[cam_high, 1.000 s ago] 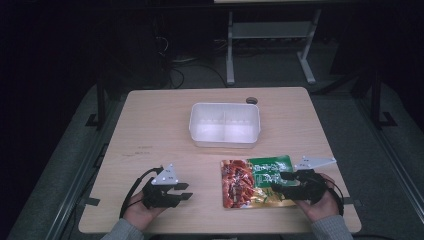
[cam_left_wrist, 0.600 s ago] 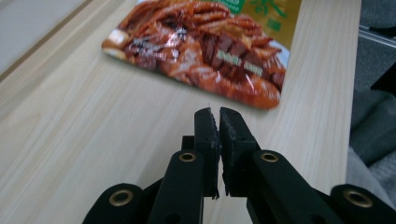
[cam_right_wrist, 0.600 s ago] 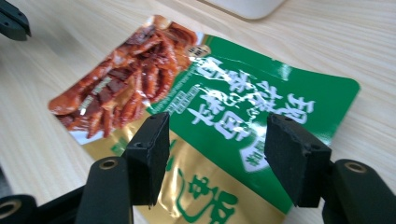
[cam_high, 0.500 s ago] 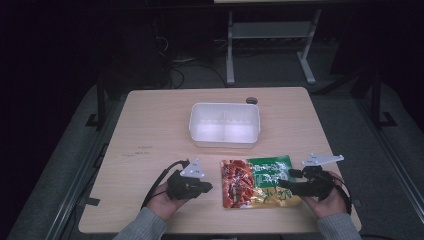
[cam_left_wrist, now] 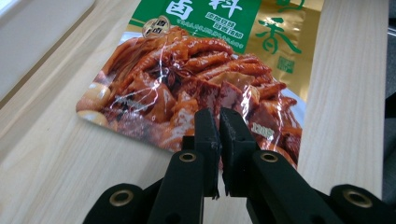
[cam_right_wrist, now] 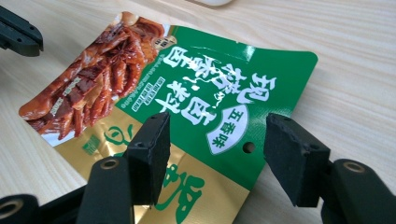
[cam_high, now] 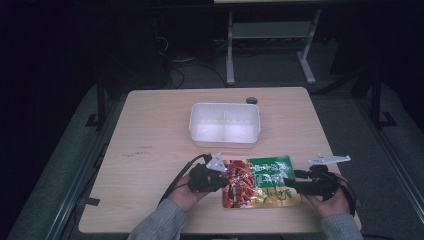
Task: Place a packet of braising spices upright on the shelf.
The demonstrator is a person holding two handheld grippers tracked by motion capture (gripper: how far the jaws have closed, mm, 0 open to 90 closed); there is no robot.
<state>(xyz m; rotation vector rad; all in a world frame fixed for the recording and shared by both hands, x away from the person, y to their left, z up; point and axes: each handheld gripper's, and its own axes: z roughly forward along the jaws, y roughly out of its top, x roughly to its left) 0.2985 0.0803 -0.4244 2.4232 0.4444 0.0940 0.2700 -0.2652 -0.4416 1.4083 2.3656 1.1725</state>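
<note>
From the high view, the snack pouch (cam_high: 261, 181) lies flat on the table (cam_high: 150, 150) near my edge, in front of the white divided tray (cam_high: 225, 125). My left gripper (cam_high: 227, 181) sits at its red end, my right gripper (cam_high: 290, 184) at its green end.

In the left gripper view, my jaws have just been closing and now stand clenched together over the pouch's (cam_left_wrist: 196, 88) near edge; I cannot tell whether any film is caught between them. If they closed above it, a pull would come away empty, or the glossy foil would slip out.

In the right gripper view, my jaws stand released and wide, straddling the green corner (cam_right_wrist: 219, 116). Closing askew could crumple it or push the pouch sideways
</note>
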